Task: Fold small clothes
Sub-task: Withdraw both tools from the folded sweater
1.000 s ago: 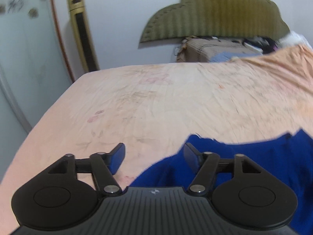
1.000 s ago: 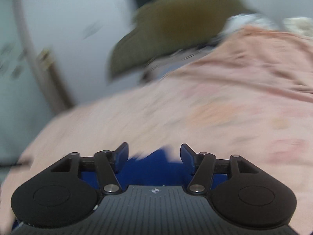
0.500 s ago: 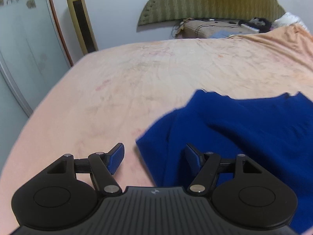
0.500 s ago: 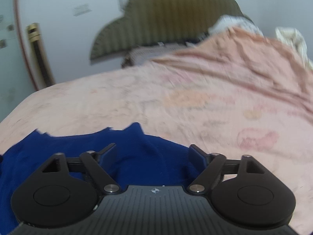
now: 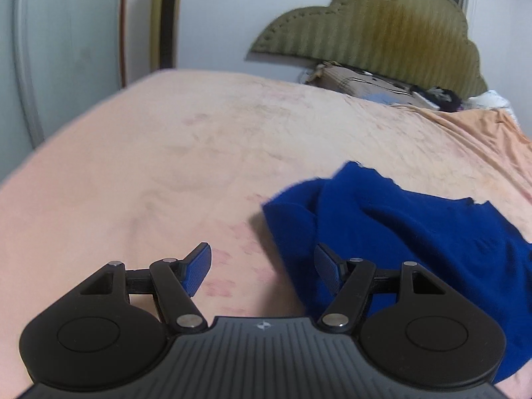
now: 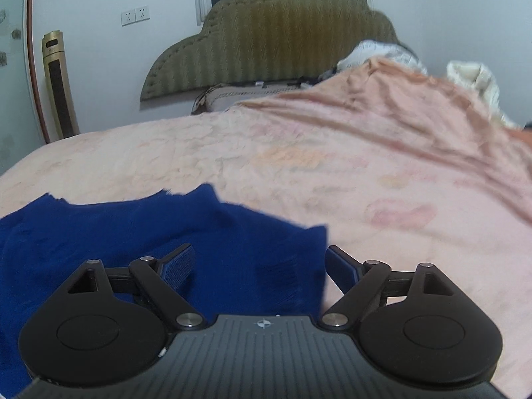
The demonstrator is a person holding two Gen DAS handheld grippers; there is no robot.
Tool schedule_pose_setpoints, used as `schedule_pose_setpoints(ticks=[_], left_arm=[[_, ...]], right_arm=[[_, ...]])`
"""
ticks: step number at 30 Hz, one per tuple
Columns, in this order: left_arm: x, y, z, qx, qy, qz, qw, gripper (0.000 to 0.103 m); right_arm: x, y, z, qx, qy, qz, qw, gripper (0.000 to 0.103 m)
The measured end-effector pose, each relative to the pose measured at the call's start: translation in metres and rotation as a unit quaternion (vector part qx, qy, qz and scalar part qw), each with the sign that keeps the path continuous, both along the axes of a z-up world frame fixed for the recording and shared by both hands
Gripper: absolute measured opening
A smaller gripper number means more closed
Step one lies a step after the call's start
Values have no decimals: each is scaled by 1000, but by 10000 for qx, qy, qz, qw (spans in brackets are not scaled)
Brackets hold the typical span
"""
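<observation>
A bedroom: a wide bed covered in a pale peach, faintly flower-printed bedspread [image 5: 199, 153], with an olive-green scalloped, padded headboard [image 6: 272, 40] against the white wall and a tall gold tower fan [image 6: 58, 83] standing in the corner. On the near part of the bedspread lies the task's thing, a small royal-blue knit garment [image 5: 415, 232], rumpled and not yet squared, its ragged far edge pointing toward the headboard.

The left gripper [image 5: 262, 269] hangs just above the bedspread at the garment's left edge. Its jaws stand well apart and hold nothing; the right-hand pad overlaps the blue cloth in the picture, the other is over bare bedspread. The right gripper [image 6: 257, 266] is over the garment's right edge, its jaws spread very wide after having just been opening. The cloth's corner lies between them, but the pads do not press on it, so nothing is gripped.

The step in hand looks like taking hold of the two side edges to spread or fold the piece. To do it well, each gripper should come down so one finger slides under the edge and the other closes from above, catching only the top layer where the cloth is doubled near the left side. Both grips should sit at matching points along the edges, so the fold comes out straight. Lifting gently matters too, since soft knit sags and may drag the bedspread if pinched too deep.
</observation>
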State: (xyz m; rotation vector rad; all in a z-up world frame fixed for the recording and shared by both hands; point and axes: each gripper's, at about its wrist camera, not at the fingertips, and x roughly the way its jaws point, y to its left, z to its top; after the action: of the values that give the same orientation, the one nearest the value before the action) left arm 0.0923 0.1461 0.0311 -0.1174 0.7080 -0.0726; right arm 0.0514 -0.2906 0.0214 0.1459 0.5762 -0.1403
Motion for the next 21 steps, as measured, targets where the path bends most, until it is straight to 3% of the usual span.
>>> schedule_pose_setpoints(ticks=[4, 8, 12, 16, 18, 21], left_arm=[[2, -19, -13, 287, -160, -64, 9994, 68], [6, -30, -21, 521, -325, 274, 9977, 70], [7, -40, -24, 1034, -610, 631, 9908, 70], [8, -45, -25, 1306, -694, 731, 9863, 70], [10, -43, -25, 1348, -657, 835, 9852, 70], [5, -30, -17, 1108, -692, 1016, 9862, 69]], right_arm=[[0, 2, -9, 147, 37, -88, 9998, 88], [-1, 0, -10, 208, 5, -99, 9997, 88], [0, 0, -11, 224, 8, -98, 9997, 88], [-2, -2, -12, 270, -3, -126, 9996, 89], [-2, -2, -13, 299, -6, -116, 9995, 90], [0, -3, -14, 304, 29, -66, 9995, 90]])
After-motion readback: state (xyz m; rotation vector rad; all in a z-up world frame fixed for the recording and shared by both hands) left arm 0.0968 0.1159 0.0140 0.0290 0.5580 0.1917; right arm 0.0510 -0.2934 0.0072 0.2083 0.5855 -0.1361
